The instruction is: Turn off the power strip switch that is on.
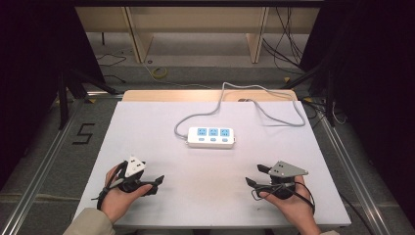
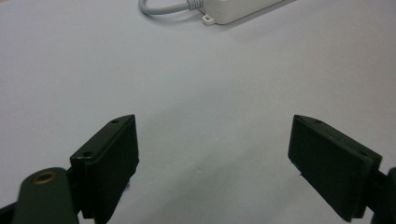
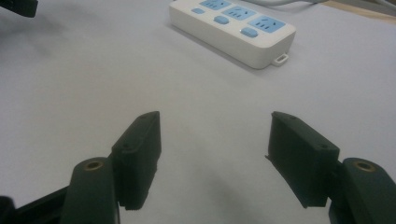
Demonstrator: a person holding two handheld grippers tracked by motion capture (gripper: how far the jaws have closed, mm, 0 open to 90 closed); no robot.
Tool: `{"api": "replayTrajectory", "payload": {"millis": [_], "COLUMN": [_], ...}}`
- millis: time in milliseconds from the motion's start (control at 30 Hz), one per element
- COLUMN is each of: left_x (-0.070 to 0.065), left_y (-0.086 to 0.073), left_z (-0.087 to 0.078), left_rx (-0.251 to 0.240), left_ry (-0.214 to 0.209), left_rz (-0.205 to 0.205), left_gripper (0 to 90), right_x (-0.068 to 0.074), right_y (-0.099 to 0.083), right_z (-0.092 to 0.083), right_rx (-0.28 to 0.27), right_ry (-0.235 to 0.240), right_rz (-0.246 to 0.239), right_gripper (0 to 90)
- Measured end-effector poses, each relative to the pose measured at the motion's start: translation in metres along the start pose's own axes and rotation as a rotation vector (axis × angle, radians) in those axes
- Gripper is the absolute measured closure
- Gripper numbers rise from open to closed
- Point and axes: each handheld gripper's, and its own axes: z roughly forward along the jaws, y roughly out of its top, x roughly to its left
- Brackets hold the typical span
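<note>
Power strip [image 1: 211, 137] sits mid-table, long axis running 9-to-3 in the high view, grey cable leaving its 9 o'clock end and looping to the back edge. From the left gripper [image 1: 157, 183] it lies at about 1 o'clock, from the right gripper [image 1: 254, 175] at about 11; right looks slightly nearer. Both jaw pairs wide open, empty, resting low on the table [image 1: 147, 127]. Strip: glossy white hard plastic, rounded box, three blue sockets; tabletop matte, pale

Even, soft light from above on my table [image 1: 161, 127], dark surroundings at both sides, faint shadows beneath my tongs, no glare, high view slightly soft, close views grainy, power strip [image 3: 233, 30] a little blurred
</note>
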Motion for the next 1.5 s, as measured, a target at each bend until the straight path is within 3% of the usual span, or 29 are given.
{"api": "replayTrajectory", "payload": {"millis": [100, 267, 433, 633, 867, 1033, 1500], "left_x": [-0.001, -0.001, 0.000, -0.002, -0.001, -0.001, -0.002], "left_y": [-0.001, -0.002, -0.002, -0.002, -0.003, -0.003, -0.002], "left_z": [0.000, 0.000, 0.001, 0.001, -0.001, 0.000, 0.001], "left_rx": [-0.004, 0.000, 0.002, 0.011, 0.004, 0.003, -0.003], "left_ry": [0.001, 0.005, 0.007, 0.009, 0.016, 0.008, 0.013], "left_rz": [0.007, 0.015, 0.009, 0.032, 0.027, 0.031, 0.029], "left_gripper": [15.8, 15.7, 15.8, 15.6, 15.7, 15.8, 15.8], "right_x": [0.000, 0.002, 0.003, 0.005, 0.009, 0.009, 0.007], "right_y": [0.001, 0.002, 0.006, 0.006, 0.011, 0.015, 0.027], "right_z": [0.000, 0.003, 0.002, -0.002, -0.003, -0.001, 0.008], "right_rx": [-0.003, 0.019, 0.016, 0.025, 0.063, 0.059, 0.082], "right_ry": [0.000, -0.003, 0.000, -0.019, -0.041, -0.047, -0.030], "right_rz": [0.001, -0.035, -0.065, -0.092, -0.083, -0.076, -0.061], "right_gripper": [38.3, 51.3, 73.3, 89.5, 90.0, 90.0, 90.0]}}
